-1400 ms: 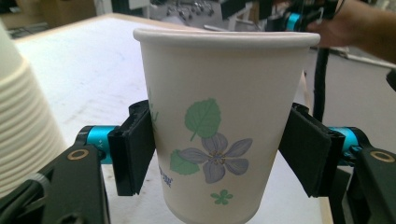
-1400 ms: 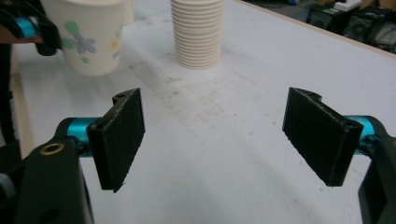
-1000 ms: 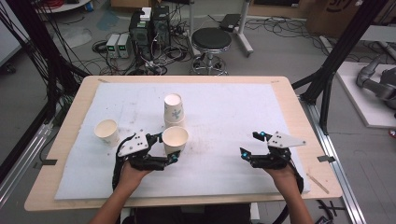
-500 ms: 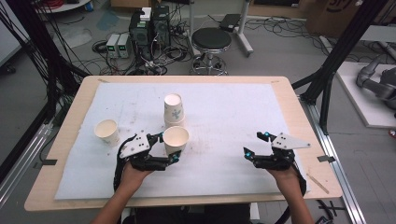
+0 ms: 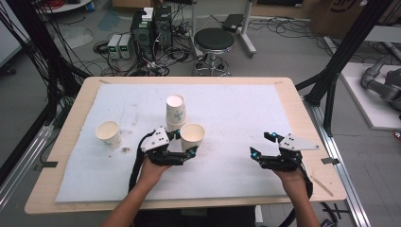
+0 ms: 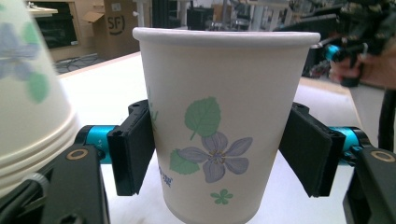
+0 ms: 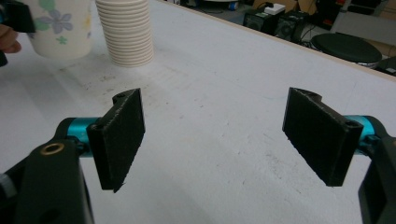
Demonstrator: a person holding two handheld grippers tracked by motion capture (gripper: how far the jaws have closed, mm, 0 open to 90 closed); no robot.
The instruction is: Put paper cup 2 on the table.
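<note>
Lone cup [image 5: 108, 134]: It stands by itself near the left edge of the table [image 5: 293, 94], on the white mat [image 5: 236, 113]. It is upright and its mouth is open at the top. Nothing touches it.

Cup stack [image 5: 175, 112]: It stands near the middle of the table, a little toward the far edge. Many cups sit one inside the other. In my right gripper view I see its ribbed rims [image 7: 126, 32].

My left tongs [image 5: 183, 150]: I hold them in my left hand [image 5: 151, 170], toward the near edge, left of the middle. The two black jaws are clamped on a paper cup, one on each side of it.

Flower cup [image 5: 192, 135]: This is the cup in my left tongs. It is upright, just beside the cup stack, on the near side of it and a bit to the right. It has green leaves and a purple flower [image 6: 215, 156] on it.

My right tongs [image 5: 261, 144]: I hold them in my right hand [image 5: 291, 172], near the right edge of the table, well apart from the cups. The jaws are wide apart with nothing between them, just the white mat below.
</note>
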